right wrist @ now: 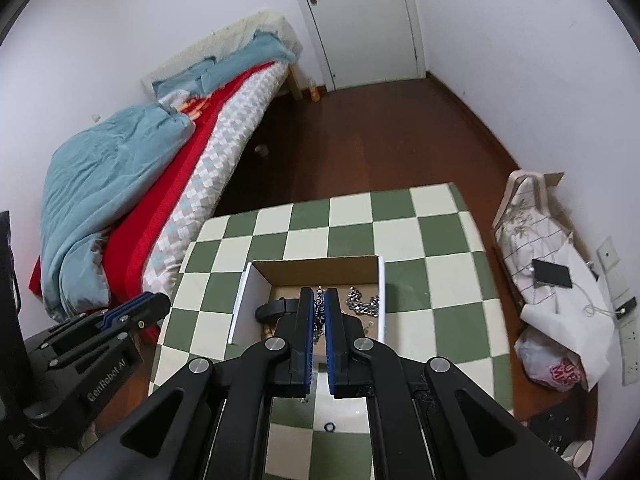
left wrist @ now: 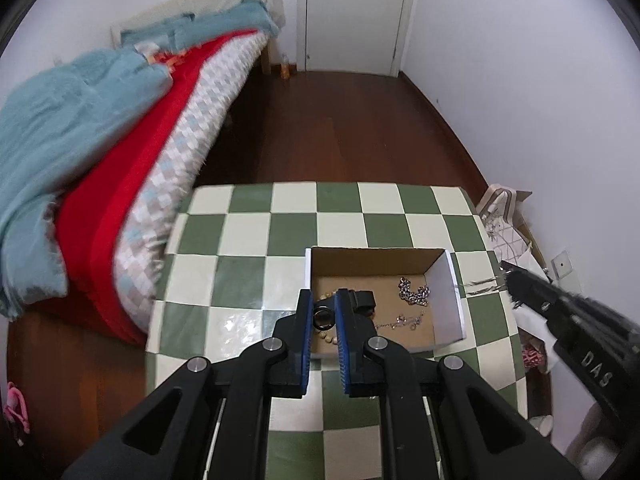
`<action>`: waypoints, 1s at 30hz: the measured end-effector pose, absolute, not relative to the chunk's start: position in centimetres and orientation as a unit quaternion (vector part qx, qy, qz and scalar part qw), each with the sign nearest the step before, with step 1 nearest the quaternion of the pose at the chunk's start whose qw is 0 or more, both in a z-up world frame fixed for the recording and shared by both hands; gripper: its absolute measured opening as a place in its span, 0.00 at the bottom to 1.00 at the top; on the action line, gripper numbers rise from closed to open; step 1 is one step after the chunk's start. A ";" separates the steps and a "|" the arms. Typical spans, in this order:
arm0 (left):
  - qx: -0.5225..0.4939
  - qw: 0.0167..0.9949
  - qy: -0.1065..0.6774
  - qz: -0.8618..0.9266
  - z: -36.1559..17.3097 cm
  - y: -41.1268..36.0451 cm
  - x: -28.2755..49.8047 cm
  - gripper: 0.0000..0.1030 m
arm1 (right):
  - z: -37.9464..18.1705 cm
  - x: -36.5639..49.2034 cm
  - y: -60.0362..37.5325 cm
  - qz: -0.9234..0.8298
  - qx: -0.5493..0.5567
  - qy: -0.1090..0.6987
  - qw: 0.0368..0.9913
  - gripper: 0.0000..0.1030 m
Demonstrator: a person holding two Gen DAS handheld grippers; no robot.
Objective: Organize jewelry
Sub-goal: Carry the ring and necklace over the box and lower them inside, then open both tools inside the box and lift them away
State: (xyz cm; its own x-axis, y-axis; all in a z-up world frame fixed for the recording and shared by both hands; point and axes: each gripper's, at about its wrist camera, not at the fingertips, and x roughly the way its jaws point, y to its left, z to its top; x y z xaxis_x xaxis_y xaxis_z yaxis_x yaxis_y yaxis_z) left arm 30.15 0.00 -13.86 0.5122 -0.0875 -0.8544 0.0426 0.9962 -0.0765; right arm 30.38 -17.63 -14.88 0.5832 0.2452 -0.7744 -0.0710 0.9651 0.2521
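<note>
An open cardboard box [left wrist: 448, 300] stands on the green-and-cream checked table [left wrist: 248, 272]. In it lie a silver chain [left wrist: 414, 292], a thin necklace [left wrist: 404, 322], a beaded bracelet [left wrist: 326, 336] and a black watch-like item [left wrist: 362, 300]. My left gripper [left wrist: 323, 316] is shut on a black ring [left wrist: 323, 317] over the box's near left part. My right gripper [right wrist: 319, 308] is shut on a dark beaded chain [right wrist: 319, 312] over the box [right wrist: 248, 300]. A small black ring [right wrist: 329, 427] lies on the table below the right gripper.
A bed [left wrist: 120, 160] with blue and red blankets runs along the table's left side. Bags, cloth and a phone [right wrist: 552, 272] lie on the floor at the right. A white door [left wrist: 356, 12] is at the far wall.
</note>
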 end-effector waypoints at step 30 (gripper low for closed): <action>-0.024 0.819 0.573 -0.010 -20.4 1.4 39.5 0.99 | -24.3 40.6 -18.3 0.080 0.134 0.578 0.801 0.80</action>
State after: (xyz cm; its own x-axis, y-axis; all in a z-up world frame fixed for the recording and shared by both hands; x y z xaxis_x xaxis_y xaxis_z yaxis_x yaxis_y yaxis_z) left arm 39.49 1.43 -20.36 0.3436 -0.0441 -0.9381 -0.0112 0.9986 -0.0511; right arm 40.56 -18.34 -24.34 0.3179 0.2841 -0.9046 0.0271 0.9510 0.3081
